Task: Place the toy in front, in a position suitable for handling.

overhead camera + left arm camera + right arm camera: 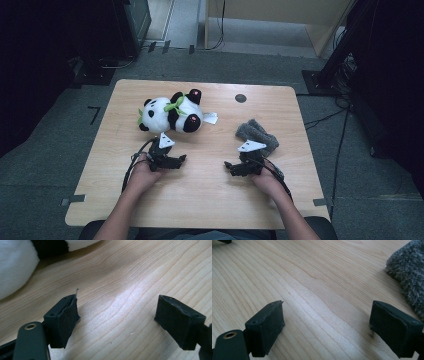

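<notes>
1. On the wooden table (pixel 210 190), high view is showing both grippers side by side near the person's edge: left gripper (pixel 181 159) is sitting just below the panda plush (pixel 170 115), right gripper (pixel 228 166) is lying just beside the grey fuzzy cloth (pixel 257 135).
2. Left gripper view is giving close detail the high view lacks: jaws are standing spread over bare wood, nothing between them, white plush fur (pixel 15 272) is showing at upper left.
3. Right gripper view is showing jaws spread wide, empty, cloth pile (pixel 409 272) is sitting at the upper right, apart from the pads.
4. Both hands are resting low on the table, forearms are coming in from the bottom, grippers are pointing inward toward each other.
</notes>
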Tool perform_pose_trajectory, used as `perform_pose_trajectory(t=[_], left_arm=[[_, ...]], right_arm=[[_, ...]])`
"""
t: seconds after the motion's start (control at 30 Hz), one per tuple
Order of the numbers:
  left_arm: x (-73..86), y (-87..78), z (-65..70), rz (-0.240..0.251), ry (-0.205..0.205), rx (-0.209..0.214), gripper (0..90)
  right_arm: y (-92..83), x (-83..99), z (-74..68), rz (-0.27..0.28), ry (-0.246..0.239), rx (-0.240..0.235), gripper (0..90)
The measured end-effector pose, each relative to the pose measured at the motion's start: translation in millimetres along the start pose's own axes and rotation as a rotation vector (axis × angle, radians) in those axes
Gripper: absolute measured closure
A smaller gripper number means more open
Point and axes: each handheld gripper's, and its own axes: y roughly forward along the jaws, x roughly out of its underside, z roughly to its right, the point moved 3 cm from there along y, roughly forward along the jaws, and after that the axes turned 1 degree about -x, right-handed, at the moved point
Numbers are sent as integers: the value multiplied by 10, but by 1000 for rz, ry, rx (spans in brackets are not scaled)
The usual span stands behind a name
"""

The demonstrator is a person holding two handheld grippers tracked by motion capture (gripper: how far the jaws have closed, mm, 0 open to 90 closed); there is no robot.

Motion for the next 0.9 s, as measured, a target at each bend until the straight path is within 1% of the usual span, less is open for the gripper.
perform_pose_trajectory(t=[0.5, 0.6, 0.63, 0.67, 0.77, 0.9], left_arm=[[0, 0, 0, 0, 1, -1, 182], [3, -3, 2, -1, -2, -4, 181], [5, -5, 5, -1, -6, -8, 179], [5, -4, 6, -1, -12, -13, 175], [5, -4, 6, -1, -12, -14, 173], [6, -5, 6, -4, -4, -8, 166]], right_arm=[[0, 0, -1, 0, 0, 0, 122], [2, 1, -12, -2, 11, 13, 106], [7, 0, -28, -3, 22, 21, 94], [8, -1, -30, -3, 21, 21, 92], [9, -1, -29, -5, 18, 20, 88], [17, -3, -34, -14, 13, 15, 59]])
